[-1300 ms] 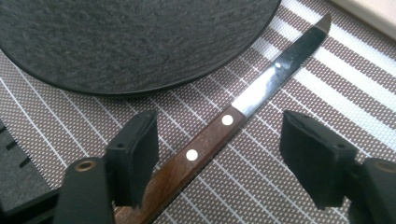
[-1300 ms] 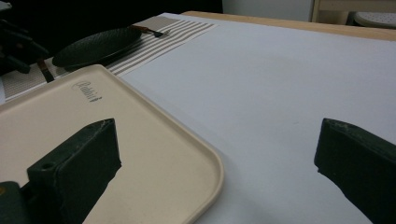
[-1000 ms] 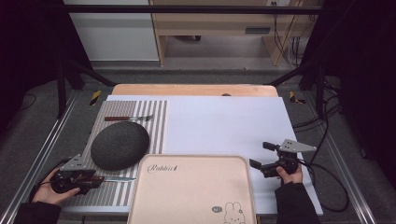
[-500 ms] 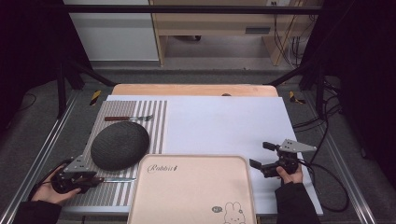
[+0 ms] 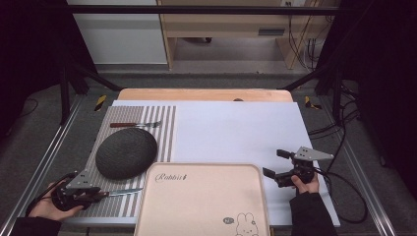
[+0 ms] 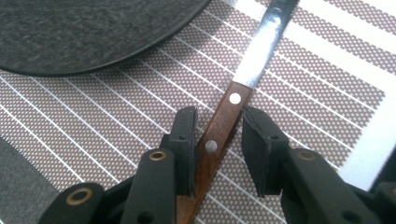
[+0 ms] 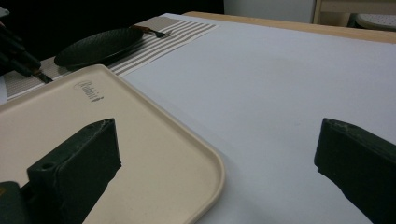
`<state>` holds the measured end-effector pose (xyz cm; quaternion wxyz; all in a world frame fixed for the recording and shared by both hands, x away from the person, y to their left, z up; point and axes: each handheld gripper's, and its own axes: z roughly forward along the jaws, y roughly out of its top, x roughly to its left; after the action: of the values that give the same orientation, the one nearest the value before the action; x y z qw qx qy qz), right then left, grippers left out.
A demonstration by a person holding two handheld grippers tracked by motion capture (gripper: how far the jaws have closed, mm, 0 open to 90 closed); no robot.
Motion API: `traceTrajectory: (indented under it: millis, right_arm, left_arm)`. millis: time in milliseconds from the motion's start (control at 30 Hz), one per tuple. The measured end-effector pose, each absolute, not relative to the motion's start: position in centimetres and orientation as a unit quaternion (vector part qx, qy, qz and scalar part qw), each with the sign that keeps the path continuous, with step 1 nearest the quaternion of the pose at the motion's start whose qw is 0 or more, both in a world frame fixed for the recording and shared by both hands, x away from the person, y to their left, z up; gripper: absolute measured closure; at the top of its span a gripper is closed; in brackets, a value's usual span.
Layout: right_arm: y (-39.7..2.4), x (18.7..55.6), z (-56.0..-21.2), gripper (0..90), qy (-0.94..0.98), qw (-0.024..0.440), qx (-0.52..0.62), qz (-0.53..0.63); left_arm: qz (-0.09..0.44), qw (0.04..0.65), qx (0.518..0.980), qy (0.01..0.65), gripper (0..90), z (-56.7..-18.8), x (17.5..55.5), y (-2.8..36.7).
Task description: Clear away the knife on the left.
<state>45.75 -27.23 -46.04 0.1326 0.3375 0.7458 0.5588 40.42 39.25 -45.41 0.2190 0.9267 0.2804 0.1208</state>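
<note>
A: Take the striped placemat [image 5: 162, 129] as the anchor. What sits on it?

B: Biggest first: the beige tray [image 5: 201, 201] overlaps its near right corner, the dark round plate [image 5: 126, 153] lies in its middle, a fork [image 5: 135, 125] lies past the plate on the far part, and the knife [image 5: 123, 191] lies along its near edge, between plate and table edge.

A: How does the knife lie?

B: Long axis along that near edge, blade toward the tray, wooden handle [image 6: 217, 135] toward the mat's left end, straight ahead of the left gripper [image 6: 217, 149].

A: Has it taken hold?

B: Not quite. Its jaws have just been closing, the handle runs between them, but a gap shows beside each pad, so I judge the pinch unfinished.

A: And the right gripper [image 5: 275, 163]?

B: Spread wide, holding nothing, over the white sheet [image 5: 236, 132] well right of the mat. The left hand [image 5: 46, 206] is clearly nearer.
</note>
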Motion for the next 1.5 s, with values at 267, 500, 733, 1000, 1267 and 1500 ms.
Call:
traceTrajectory:
  millis: [267, 500, 733, 1000, 1267, 1500]
  right_arm:
    - [-27.3, 45.7, -46.0, 0.4, 0.746, 0.132, 0.336, 0.560]
    - [-27.3, 45.7, -46.0, 0.4, 0.746, 0.133, 0.335, 0.560]
    - [-27.3, 45.7, -46.0, 0.5, 0.746, 0.134, 0.335, 0.560]
    - [-27.3, 45.8, -46.0, 0.4, 0.746, 0.134, 0.334, 0.560]
    - [-27.3, 45.8, -46.0, 0.4, 0.745, 0.133, 0.334, 0.562]
    - [-27.3, 45.8, -46.0, 0.4, 0.746, 0.132, 0.333, 0.561]
  left_arm:
    - [0.116, 0.214, 0.932, 0.268, 70.4, -45.3, 39.6, 39.1]
    - [0.121, 0.209, 0.935, 0.261, 74.3, -45.2, 38.9, 38.8]
    - [0.131, 0.201, 0.934, 0.265, 76.2, -45.2, 38.8, 38.6]
    - [0.124, 0.206, 0.931, 0.276, 75.6, -45.2, 39.2, 38.5]
    - [0.094, 0.215, 0.927, 0.292, 70.0, -45.4, 40.3, 38.2]
    - [0.083, 0.201, 0.931, 0.294, 75.2, -45.3, 40.7, 37.9]
